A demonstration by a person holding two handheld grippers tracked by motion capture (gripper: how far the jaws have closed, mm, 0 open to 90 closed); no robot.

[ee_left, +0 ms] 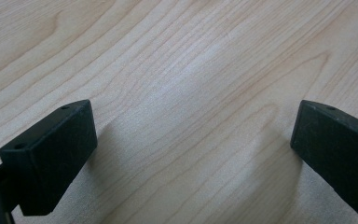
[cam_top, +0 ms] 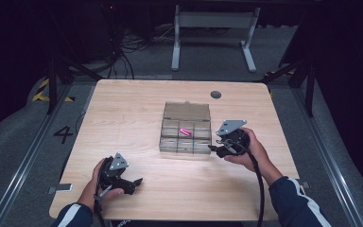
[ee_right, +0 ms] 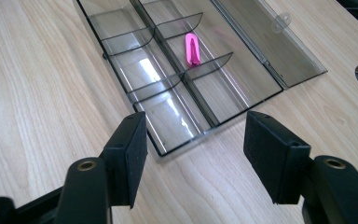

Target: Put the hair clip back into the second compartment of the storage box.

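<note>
Open clear box with one pink piece inside, both grippers empty

High view: the clear plastic compartment box point(cam_top: 185, 134) lies mid-table, lid open; the small pink clip-like piece point(cam_top: 185, 132) sits in a middle compartment; the right gripper point(cam_top: 216, 149) waits just beside the box, the left gripper point(cam_top: 133, 182) well apart. Left gripper view: jaws wide open over the bare light wooden table point(ee_left: 177, 70), holding nothing. Right gripper view: jaws wide open, empty, facing the box corner. I judge the placing done; closing the lid may be left
</note>
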